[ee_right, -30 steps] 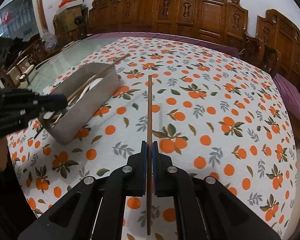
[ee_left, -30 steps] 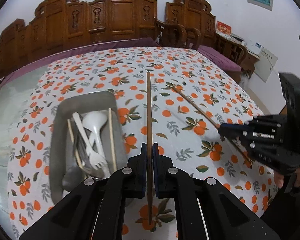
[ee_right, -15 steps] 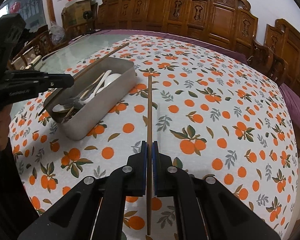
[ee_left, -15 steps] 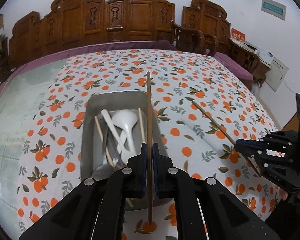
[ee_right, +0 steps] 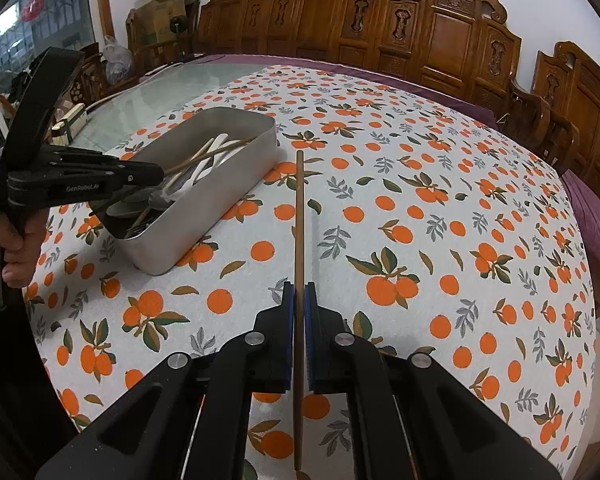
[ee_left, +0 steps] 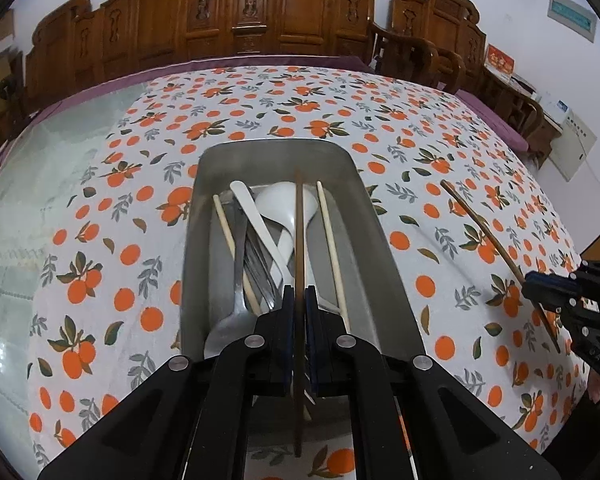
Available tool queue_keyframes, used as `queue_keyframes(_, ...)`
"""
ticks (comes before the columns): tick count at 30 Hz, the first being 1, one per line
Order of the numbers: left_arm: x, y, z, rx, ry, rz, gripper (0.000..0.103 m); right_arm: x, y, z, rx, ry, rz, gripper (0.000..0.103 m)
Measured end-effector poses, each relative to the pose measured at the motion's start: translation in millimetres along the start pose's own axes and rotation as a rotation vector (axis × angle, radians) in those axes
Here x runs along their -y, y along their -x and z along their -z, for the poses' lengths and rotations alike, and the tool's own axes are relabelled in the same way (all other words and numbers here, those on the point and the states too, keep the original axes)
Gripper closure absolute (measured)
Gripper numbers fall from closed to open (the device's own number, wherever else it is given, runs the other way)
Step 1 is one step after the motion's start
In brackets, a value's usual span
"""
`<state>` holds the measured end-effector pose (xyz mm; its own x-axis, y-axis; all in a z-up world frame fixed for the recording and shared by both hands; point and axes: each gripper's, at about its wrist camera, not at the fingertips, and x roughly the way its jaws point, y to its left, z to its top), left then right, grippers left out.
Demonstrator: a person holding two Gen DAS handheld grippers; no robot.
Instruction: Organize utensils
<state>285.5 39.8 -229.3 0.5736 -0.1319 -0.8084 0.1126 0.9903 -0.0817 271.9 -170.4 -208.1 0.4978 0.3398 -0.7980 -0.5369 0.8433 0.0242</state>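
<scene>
My left gripper (ee_left: 299, 294) is shut on a dark brown chopstick (ee_left: 299, 232) and holds it lengthwise over the metal tray (ee_left: 374, 224). The tray holds pale chopsticks (ee_left: 332, 240), a white spoon (ee_left: 278, 204) and metal cutlery (ee_left: 256, 264). My right gripper (ee_right: 299, 292) is shut on a second dark brown chopstick (ee_right: 299, 216) above the tablecloth, to the right of the tray (ee_right: 228, 184). The left gripper also shows in the right wrist view (ee_right: 152, 174), over the tray's near end. The right gripper shows in the left wrist view (ee_left: 530, 280).
The table has a white cloth with orange fruit print (ee_right: 420, 220) and a bare glass area (ee_left: 32, 184) to the left. Carved wooden chairs (ee_left: 260, 12) ring the far side. A purple edge (ee_right: 592, 216) runs along the table's right.
My left gripper has moved left with its chopstick, from over the cloth to over the tray, and closer to it. My right gripper has kept its chopstick and shifted slightly.
</scene>
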Motion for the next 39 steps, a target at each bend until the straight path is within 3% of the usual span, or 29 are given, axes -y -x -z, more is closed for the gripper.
queue_keyframes(13,-18.4,0.5,-9.3,-0.008,0.048,0.010,0.098,-17.8,8.6,-16.4,0.023,-0.004,-0.034,0.097)
queue_keyframes(18,-24.9,13.3,-13.6,0.025,0.055,0.014,0.096,-26.6,13.4,-29.2,0.039,-0.002,-0.034,0.097)
queue_keyframes(21,-30.9,22.0,-15.9,0.047,0.057,-0.004,0.089,-34.3,13.1,-37.4,0.048,-0.007,-0.040,0.097)
queue_keyframes(39,-68.3,51.5,-15.1,0.107,0.080,-0.070,0.082,-81.2,-13.1,-92.5,0.081,-0.044,-0.133,0.097)
